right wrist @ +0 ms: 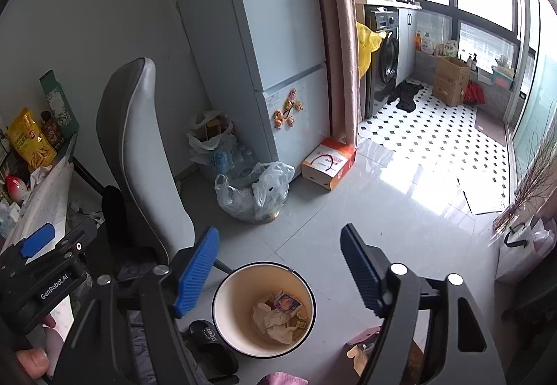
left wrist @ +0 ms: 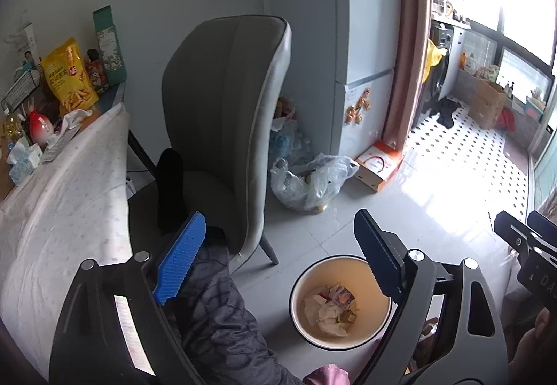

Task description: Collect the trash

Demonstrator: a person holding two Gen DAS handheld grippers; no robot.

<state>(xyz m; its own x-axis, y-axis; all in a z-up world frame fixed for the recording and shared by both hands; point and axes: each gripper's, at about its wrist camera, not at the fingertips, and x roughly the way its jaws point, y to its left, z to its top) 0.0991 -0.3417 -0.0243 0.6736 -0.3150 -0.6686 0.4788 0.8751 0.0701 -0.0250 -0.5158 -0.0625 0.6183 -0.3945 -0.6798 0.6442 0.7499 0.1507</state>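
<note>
Bin (left wrist: 343,301) below both grippers' spread empty fingers (left wrist: 181,258)

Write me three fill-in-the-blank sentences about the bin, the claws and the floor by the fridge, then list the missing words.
1. Crumpled paper and wrappers lie inside the round ____ on the floor.
2. The left claw and right claw both stand ____, gripping nothing.
3. A clear plastic bag sits on the floor behind the grey ____.

Missing words: bin; open; chair
</note>
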